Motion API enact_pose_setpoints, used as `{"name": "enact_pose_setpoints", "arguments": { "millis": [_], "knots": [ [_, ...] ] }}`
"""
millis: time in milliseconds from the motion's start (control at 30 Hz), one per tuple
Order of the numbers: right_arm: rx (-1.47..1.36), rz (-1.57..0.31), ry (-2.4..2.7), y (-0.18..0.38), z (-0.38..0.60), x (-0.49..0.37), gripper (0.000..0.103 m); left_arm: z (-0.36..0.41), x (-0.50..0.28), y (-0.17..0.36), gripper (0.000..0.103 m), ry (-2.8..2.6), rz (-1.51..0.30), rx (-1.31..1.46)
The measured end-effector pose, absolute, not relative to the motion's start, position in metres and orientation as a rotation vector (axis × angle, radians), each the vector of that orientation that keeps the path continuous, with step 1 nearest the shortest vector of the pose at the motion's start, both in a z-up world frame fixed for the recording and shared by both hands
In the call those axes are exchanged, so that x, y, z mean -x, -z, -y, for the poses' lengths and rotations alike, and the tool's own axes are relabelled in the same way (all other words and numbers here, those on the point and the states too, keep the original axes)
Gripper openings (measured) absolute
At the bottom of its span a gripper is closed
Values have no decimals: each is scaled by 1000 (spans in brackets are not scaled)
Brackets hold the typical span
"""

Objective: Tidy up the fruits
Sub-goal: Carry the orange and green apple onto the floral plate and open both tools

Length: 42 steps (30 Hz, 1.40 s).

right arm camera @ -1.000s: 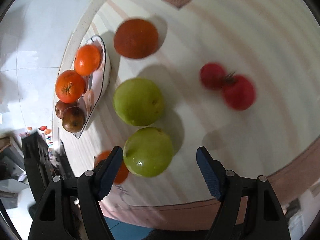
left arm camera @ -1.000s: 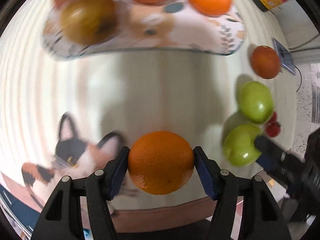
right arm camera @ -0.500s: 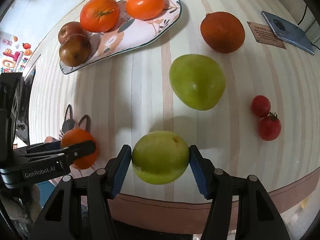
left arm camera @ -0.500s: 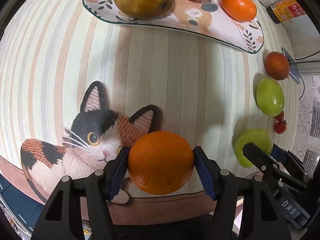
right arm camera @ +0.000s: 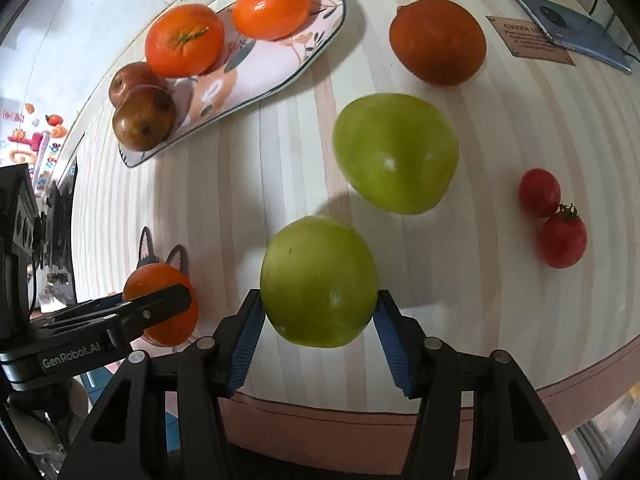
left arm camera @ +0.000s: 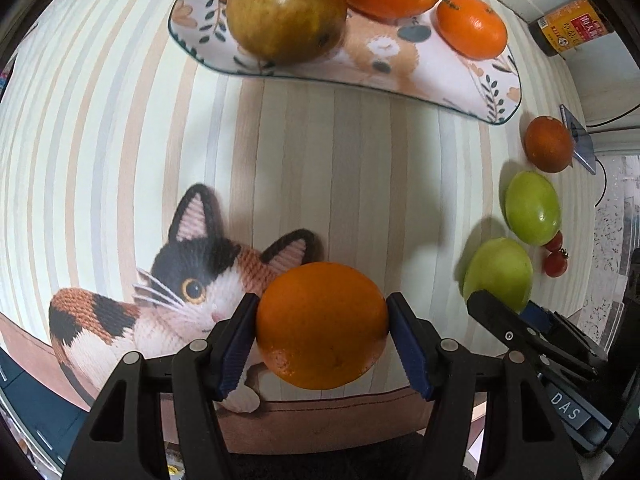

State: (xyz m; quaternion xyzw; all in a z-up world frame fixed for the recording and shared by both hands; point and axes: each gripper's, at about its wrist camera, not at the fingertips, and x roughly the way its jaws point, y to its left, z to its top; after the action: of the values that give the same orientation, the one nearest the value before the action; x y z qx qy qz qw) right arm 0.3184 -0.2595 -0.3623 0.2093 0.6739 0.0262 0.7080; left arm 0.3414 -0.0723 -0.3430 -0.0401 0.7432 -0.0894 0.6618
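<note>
Fruits are sitting in both your grippers, above the striped table.

Your left gripper is pinching an orange between its blue pads, over the cat picture. Your right gripper, whose jaws have just been closing, is pressing on a green apple. At 12 o'clock from the orange, the patterned plate is holding two brownish fruits and two oranges. At 1 o'clock from the held apple, a second green apple is lying loose; two small tomatoes are lying at 2 o'clock.
</note>
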Motion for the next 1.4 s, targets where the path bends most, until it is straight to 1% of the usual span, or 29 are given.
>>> {"name": "enact_pose_setpoints", "arguments": {
  "millis": [100, 133, 167, 300, 333, 367, 467, 567, 667, 833, 967, 1133, 1200, 1300, 1333, 1367, 1400],
  "knots": [
    [-562, -1487, -34, 364, 274, -317, 61, 75, -348, 342, 62, 205, -1683, 91],
    [-573, -1488, -22, 364, 278, -317, 68, 77, -350, 341, 62, 208, -1681, 90],
    [-592, -1484, -17, 364, 282, -317, 73, 78, -351, 340, 62, 209, -1680, 90],
    [-620, -1435, -15, 363, 293, -315, 72, 82, -354, 337, 62, 217, -1676, 86],
    [-615, -1431, -25, 363, 291, -314, 64, 84, -356, 336, 62, 220, -1676, 85],
    [-615, -1429, -43, 362, 291, -314, 60, 86, -357, 335, 62, 223, -1675, 84],
    [-565, -1427, -38, 359, 283, -315, 60, 92, -362, 329, 62, 236, -1670, 88],
    [-617, -1400, -49, 351, 285, -314, 60, 95, -371, 313, 62, 257, -1649, 103],
    [-702, -1335, -63, 332, 290, -321, 60, 96, -388, 291, 62, 278, -1612, 122],
    [-841, -1233, -64, 308, 308, -360, 60, 105, -430, 268, 62, 283, -1562, 116],
    [-902, -1218, -31, 312, 319, -394, 60, 119, -460, 263, 62, 254, -1537, 88],
    [-965, -1245, 2, 331, 329, -425, 60, 131, -479, 275, 63, 234, -1551, 40],
    [-1005, -1254, 1, 338, 332, -430, 61, 136, -482, 282, 63, 227, -1564, 17],
    [-1031, -1265, -4, 344, 335, -433, 66, 139, -485, 289, 63, 213, -1573, -1],
    [-1020, -1263, 2, 342, 336, -433, 69, 139, -485, 292, 63, 211, -1580, -2],
    [-1008, -1260, 4, 340, 337, -432, 75, 139, -486, 295, 63, 211, -1588, -4],
    [-994, -1257, 5, 336, 338, -433, 77, 138, -486, 297, 67, 213, -1593, -5]
  ]
}}
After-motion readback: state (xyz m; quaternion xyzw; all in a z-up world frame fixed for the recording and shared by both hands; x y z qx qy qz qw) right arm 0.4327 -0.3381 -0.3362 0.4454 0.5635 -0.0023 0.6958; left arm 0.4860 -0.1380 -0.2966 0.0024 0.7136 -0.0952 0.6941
